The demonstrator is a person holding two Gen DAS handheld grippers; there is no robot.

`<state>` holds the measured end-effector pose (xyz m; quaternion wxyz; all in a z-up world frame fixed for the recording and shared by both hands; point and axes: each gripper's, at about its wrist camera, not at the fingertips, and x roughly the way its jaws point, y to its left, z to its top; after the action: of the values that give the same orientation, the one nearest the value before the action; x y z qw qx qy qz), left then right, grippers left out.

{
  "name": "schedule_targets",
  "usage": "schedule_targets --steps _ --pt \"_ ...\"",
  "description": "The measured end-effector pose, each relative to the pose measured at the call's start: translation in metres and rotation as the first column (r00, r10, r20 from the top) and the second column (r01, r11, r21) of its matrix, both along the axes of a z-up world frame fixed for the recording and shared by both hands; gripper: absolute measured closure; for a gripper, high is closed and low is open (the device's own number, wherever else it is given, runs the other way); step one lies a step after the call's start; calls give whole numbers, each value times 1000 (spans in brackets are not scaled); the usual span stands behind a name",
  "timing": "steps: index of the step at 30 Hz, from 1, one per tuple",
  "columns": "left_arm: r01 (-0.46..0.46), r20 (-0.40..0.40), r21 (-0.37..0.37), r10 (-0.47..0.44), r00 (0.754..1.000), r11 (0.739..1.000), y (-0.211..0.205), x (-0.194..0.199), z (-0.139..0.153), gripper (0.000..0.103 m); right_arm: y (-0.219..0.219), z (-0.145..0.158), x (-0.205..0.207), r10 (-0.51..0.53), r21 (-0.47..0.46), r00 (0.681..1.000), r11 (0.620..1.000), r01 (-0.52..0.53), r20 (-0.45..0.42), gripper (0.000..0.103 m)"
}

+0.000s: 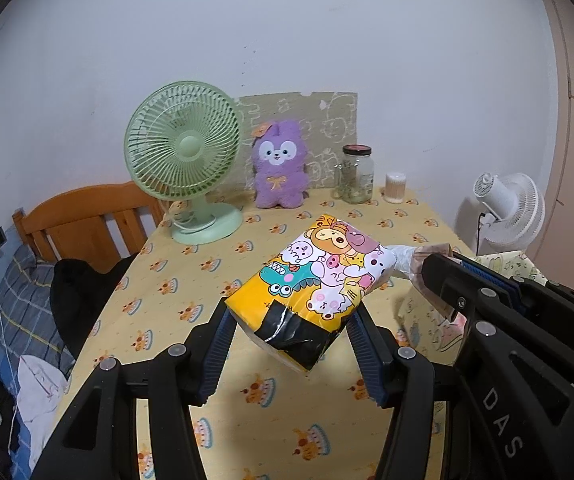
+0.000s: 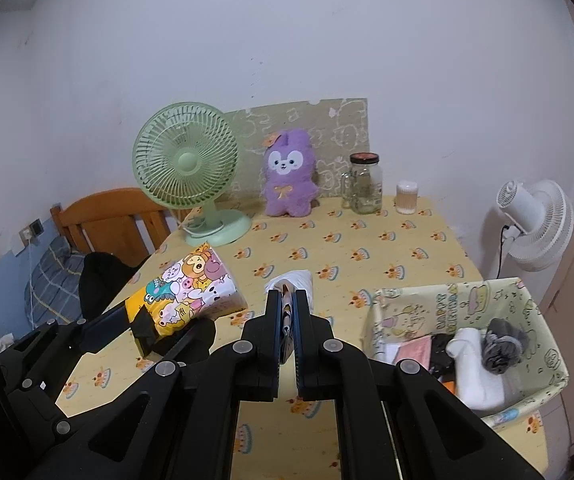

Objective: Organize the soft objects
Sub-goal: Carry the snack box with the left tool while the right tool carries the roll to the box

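A: Holding the cartoon tissue pack (image 1: 311,288) in our left gripper (image 1: 291,344), pads pinching both its sides, pack clear above the table (image 1: 175,280)

B: Our right gripper (image 2: 287,316) is clamped tight on a small wrapped packet (image 2: 290,280), also off the table. Fabric basket (image 2: 543,320) sits to its right

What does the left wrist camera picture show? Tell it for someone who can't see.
The left gripper holds a cartoon-printed tissue pack above a yellow tablecloth. Behind it, a green desk fan, a purple plush bunny and a glass jar stand by the wall. The right gripper pinches something soft at right.
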<state>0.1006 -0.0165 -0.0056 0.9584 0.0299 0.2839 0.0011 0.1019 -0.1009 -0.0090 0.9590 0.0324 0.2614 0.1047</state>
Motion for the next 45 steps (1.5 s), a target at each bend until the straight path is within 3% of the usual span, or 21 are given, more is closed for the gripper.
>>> schedule_targets --steps 22,45 --pt "119 4 2 -119 993 993 -69 20 -1 45 -69 0 4 -115 8 993 993 114 26 95" --pt "261 -54 -34 -263 963 965 -133 42 -19 45 -133 -16 15 -236 -24 972 972 236 -2 95"
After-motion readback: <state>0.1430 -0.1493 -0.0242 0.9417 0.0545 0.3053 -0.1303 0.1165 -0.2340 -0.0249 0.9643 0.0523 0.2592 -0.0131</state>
